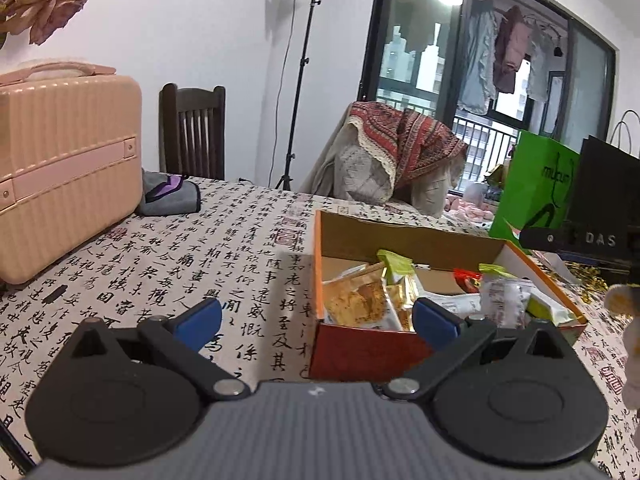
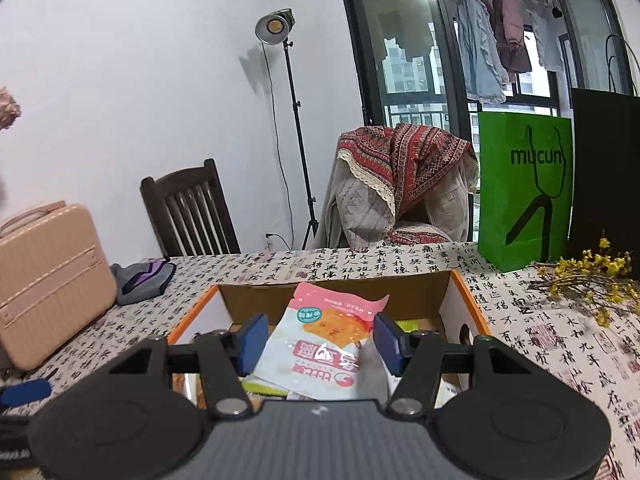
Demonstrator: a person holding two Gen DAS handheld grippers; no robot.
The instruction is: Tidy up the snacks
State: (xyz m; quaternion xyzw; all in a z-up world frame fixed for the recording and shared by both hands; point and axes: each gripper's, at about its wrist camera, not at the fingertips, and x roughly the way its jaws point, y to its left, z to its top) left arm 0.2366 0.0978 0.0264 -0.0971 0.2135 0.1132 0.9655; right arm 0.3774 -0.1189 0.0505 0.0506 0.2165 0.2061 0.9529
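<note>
Right gripper [image 2: 318,344] holds a pink snack packet [image 2: 320,340] between its pads, above the open cardboard box [image 2: 460,304] (more snacks inside). Left gripper [image 1: 316,320] stands wide with nothing between the jaws, beside the box on the tablecloth [image 1: 240,240].

The left black hand-held gripper [image 1: 316,320] with blue pads [image 1: 199,319] angles slightly downward, its jaws spread wide and empty. The right hand-held gripper [image 2: 320,338], likewise tilted down, stands with jaws partly apart.
</note>
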